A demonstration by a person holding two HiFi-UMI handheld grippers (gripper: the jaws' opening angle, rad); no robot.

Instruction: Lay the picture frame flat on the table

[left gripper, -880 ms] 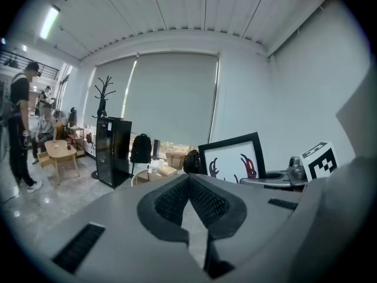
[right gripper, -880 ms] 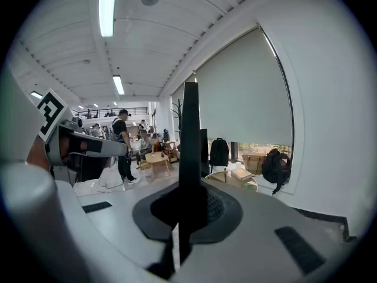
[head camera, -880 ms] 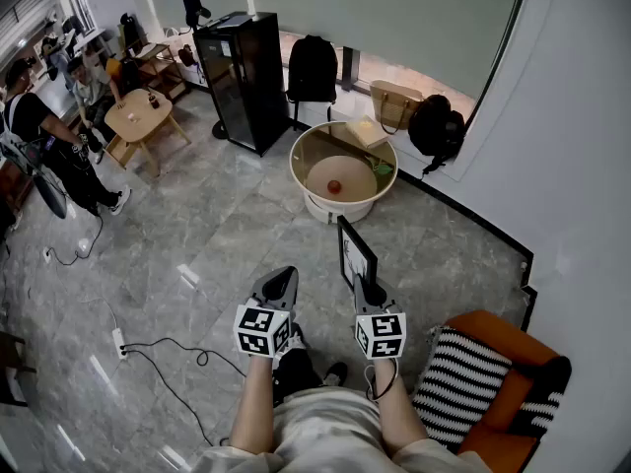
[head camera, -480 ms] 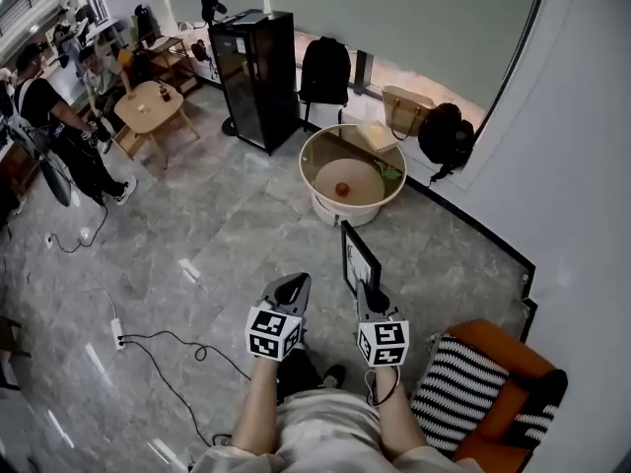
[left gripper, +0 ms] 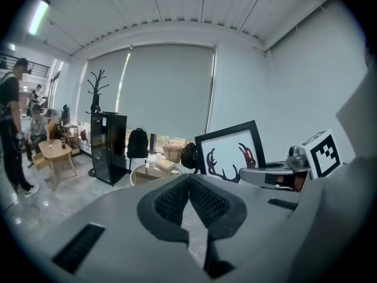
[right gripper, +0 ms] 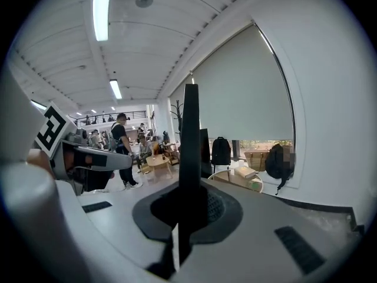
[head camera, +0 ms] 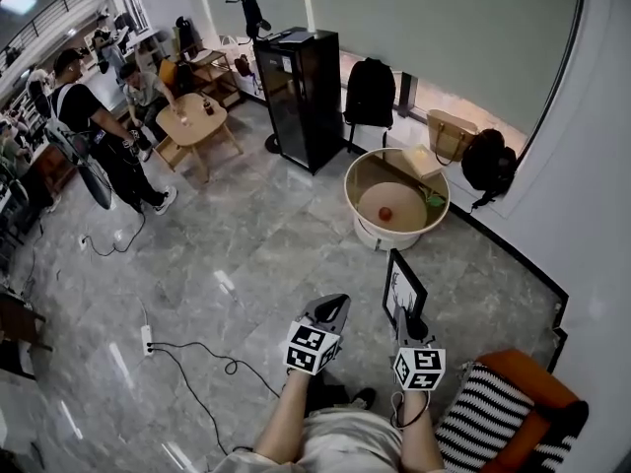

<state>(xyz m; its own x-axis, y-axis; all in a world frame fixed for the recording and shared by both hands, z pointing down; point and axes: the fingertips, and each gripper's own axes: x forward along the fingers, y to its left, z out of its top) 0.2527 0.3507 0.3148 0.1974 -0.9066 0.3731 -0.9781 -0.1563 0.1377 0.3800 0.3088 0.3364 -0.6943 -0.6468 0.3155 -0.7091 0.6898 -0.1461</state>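
A black picture frame (head camera: 404,286) with an antler print stands upright in the air, held at its lower edge by my right gripper (head camera: 404,315), which is shut on it. In the right gripper view the frame (right gripper: 189,128) shows edge-on between the jaws of that gripper (right gripper: 189,187). My left gripper (head camera: 335,304) floats beside it to the left, shut and holding nothing (left gripper: 188,181). The left gripper view shows the frame's face (left gripper: 230,155). The round glass-topped table (head camera: 348,193) stands on the floor ahead, beyond the frame.
A black cabinet (head camera: 301,92), a backpack (head camera: 370,92) and bags (head camera: 490,166) line the window wall behind the table. An orange seat with a striped cushion (head camera: 493,417) is at my right. A cable and power strip (head camera: 148,338) lie on the floor to the left. People stand around a wooden table (head camera: 192,121) far left.
The head view has swung: table, cabinet and both grippers now sit further right and lower in the picture. The right gripper still holds the frame upright; the left stays beside it.
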